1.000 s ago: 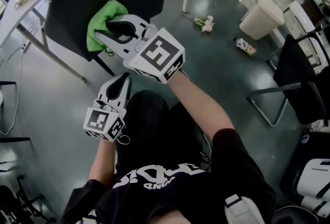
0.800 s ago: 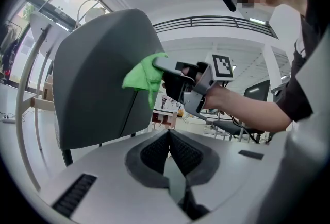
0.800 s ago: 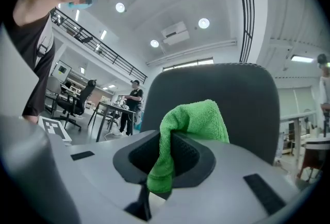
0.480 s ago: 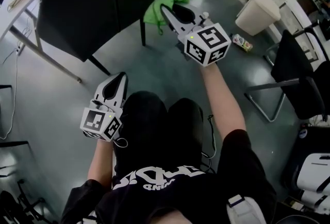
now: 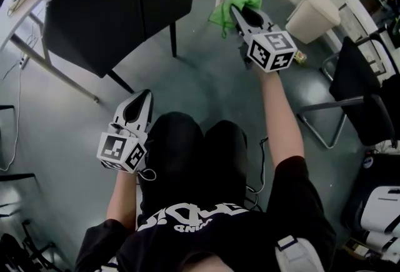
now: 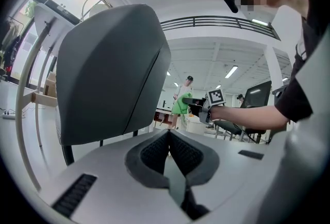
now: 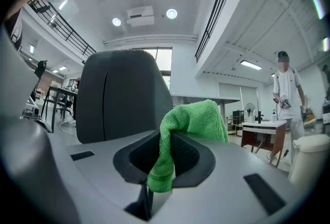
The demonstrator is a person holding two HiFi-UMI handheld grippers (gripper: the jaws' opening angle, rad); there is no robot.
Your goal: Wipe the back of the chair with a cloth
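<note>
Cloth (image 7: 193,120) of green colour is clamped between the jaws of the right gripper (image 5: 239,15), and its loose end hangs over them. This gripper is held above the floor (image 5: 187,77), to the right of the chair (image 5: 119,2), and does not touch its back. Left gripper (image 5: 142,102) is beside the person's knee, with jaws pressed together and nothing between them.

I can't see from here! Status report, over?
Right tool shut on cloth, clear of chair. Left tool shut, empty. Nothing in the way.
</note>
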